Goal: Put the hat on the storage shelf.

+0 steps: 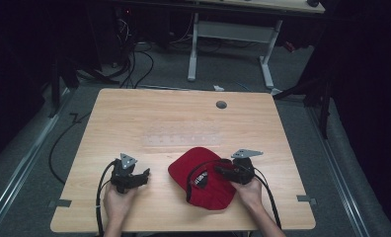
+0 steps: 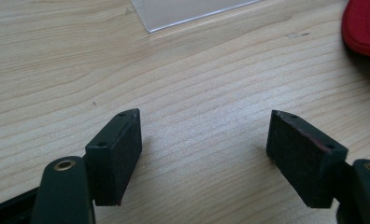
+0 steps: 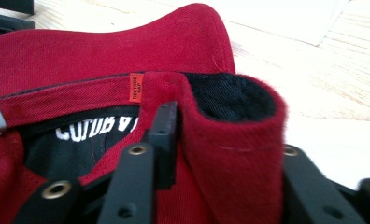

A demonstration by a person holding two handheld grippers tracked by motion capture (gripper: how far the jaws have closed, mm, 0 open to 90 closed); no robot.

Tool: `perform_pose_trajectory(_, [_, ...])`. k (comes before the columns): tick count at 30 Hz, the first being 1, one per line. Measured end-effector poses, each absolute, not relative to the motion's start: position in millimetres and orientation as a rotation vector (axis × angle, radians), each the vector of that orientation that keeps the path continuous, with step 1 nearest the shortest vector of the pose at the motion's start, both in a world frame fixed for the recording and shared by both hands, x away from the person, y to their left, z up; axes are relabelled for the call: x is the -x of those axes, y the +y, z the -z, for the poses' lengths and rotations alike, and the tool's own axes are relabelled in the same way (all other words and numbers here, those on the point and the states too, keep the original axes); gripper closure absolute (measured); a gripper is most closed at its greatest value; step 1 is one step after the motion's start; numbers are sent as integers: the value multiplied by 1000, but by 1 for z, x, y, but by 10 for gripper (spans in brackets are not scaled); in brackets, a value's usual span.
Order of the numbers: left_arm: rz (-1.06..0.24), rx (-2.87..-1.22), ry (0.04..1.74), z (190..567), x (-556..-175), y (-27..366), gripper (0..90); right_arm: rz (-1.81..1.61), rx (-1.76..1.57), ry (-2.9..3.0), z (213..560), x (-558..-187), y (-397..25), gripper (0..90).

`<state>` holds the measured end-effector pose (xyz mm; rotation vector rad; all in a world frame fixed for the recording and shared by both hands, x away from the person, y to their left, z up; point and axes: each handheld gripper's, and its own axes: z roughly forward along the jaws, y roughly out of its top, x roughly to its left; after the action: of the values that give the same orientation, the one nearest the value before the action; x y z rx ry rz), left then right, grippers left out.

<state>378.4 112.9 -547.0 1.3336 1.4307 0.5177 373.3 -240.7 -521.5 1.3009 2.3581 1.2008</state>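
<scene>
A red cap (image 1: 203, 183) lies upside down on the wooden table (image 1: 149, 111), near the front right, with its black lining and white lettering showing. My right gripper (image 1: 219, 171) comes in from the cap's right and is shut on a folded part of the rim. In the right gripper view the red cap (image 3: 127, 46) bulges between the jaws of my right gripper (image 3: 220, 135); the right jaw is mostly hidden by cloth. My left gripper (image 1: 145, 174) rests on the table left of the cap, apart from it. That left gripper (image 2: 206, 126) is open over bare wood, with the cap's edge (image 2: 365, 23) at far right.
A clear plastic sheet (image 1: 181, 138) lies flat mid-table, just behind the cap; its corner (image 2: 192, 11) shows ahead of the left jaws. A round cable hole (image 1: 221, 104) sits near the far edge. Tape marks (image 1: 60, 203) flag the front corners. A white-legged desk (image 1: 267, 59) stands beyond.
</scene>
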Motion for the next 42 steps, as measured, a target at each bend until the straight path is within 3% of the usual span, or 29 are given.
perform_pose_trajectory(7, [-514, -1331, 1429, 547, -379, 112, 268, -1248, -1293, 2370, 519, -370, -245, 807])
perform_pose_trajectory(9, [-499, -1348, 1400, 547, -376, 112, 318, -1258, -1294, 2368, 519, -369, -247, 819])
perform_pose_trajectory(12, [-496, -1351, 1397, 547, -376, 112, 339, -1274, -1302, 2369, 517, -368, -249, 830])
perform_pose_trajectory(22, [-487, -1374, 1388, 547, -375, 110, 265, -1357, -1337, 2362, 506, -364, -257, 840])
perform_pose_trajectory(42, [-404, -1406, 1155, 513, -340, 85, 235, -1437, -1369, 2309, 476, -357, -274, 845])
